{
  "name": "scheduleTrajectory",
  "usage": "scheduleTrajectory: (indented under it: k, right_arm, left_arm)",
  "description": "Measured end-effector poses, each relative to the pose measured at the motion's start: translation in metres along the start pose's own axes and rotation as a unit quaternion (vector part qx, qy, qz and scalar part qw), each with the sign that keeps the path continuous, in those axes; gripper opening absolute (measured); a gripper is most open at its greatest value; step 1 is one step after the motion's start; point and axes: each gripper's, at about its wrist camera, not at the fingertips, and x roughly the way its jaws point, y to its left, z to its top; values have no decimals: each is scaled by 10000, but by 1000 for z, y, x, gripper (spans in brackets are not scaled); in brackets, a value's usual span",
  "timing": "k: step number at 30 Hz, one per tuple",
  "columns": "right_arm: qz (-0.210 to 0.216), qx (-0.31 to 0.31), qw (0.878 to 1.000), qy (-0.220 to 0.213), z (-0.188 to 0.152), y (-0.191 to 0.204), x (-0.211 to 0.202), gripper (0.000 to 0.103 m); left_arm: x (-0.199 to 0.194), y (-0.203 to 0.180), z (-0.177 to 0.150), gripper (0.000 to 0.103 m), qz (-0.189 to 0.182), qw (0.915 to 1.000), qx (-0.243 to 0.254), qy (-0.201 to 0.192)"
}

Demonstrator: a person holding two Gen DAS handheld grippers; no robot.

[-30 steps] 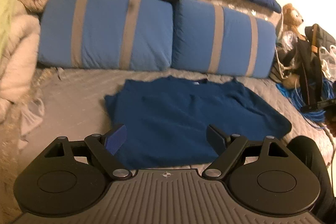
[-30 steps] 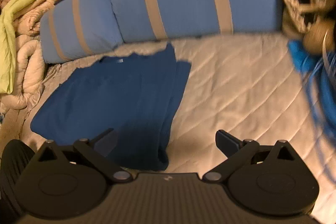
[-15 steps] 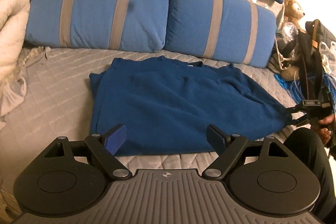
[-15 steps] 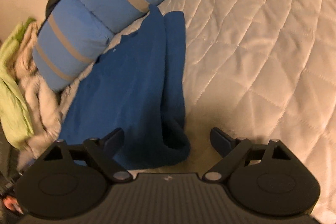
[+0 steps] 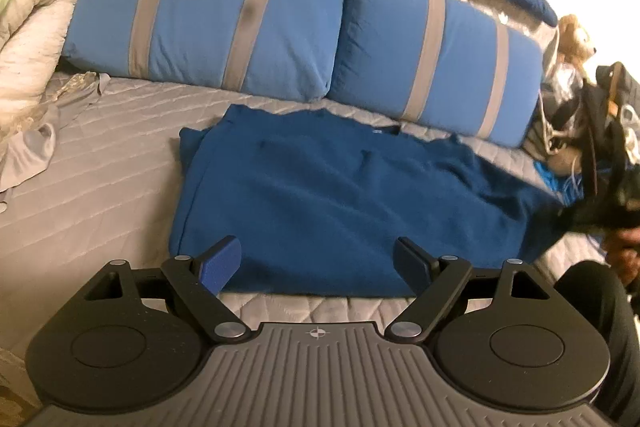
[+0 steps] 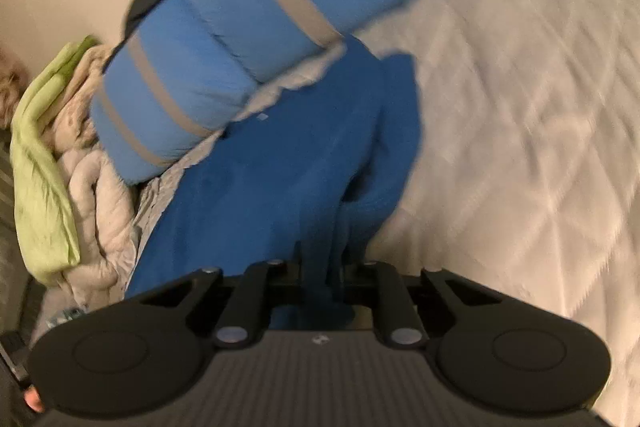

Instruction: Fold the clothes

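Observation:
A dark blue T-shirt (image 5: 340,203) lies spread on the grey quilted bed, its collar toward the pillows. My left gripper (image 5: 318,261) hovers open just over the shirt's near hem, nothing between its blue pads. In the right wrist view the same shirt (image 6: 280,179) runs up from my right gripper (image 6: 322,279), whose jaws are closing and pinch a bunched corner of the cloth. From the left wrist view that gripper (image 5: 580,215) is a dark blur at the shirt's right corner, which is lifted off the bed.
Two blue pillows with grey stripes (image 5: 224,19) (image 5: 436,55) stand behind the shirt. Pale blankets and a green cloth (image 6: 44,163) pile at the left. A teddy bear (image 5: 574,35), bags and blue cords clutter the right side. Bare quilt (image 6: 520,147) lies right of the shirt.
My right gripper dropped onto the shirt's right corner and closed on it, bunching the cloth. The left gripper sank toward the near hem, still open.

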Motion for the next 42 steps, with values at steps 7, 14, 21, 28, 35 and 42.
scheduleTrajectory:
  k: [7, 14, 21, 28, 35, 42]
  right_arm:
    - [-186, -1073, 9939, -179, 13, 63, -4, 13]
    - [-129, -1644, 9862, -147, 17, 114, 14, 13]
    - [446, -2136, 9752, -366, 30, 198, 62, 13]
    - [1220, -3306, 9357, 165, -24, 323, 145, 13]
    - [994, -3602, 9163, 1443, -107, 334, 244, 12]
    - [899, -3742, 9138, 1297, -108, 347, 236, 13]
  left_arm:
    - [-6, -8, -3, 84, 320, 9991, 168, -235]
    - [-15, 6, -3, 84, 132, 9983, -311, -471]
    - [-39, 16, -13, 84, 30, 9978, -281, -606]
    - [-65, 26, -31, 84, 457, 9971, -104, -606]
    - [-78, 41, -36, 84, 666, 9955, -308, -607]
    - [-77, 52, -41, 84, 710, 9948, -471, -564]
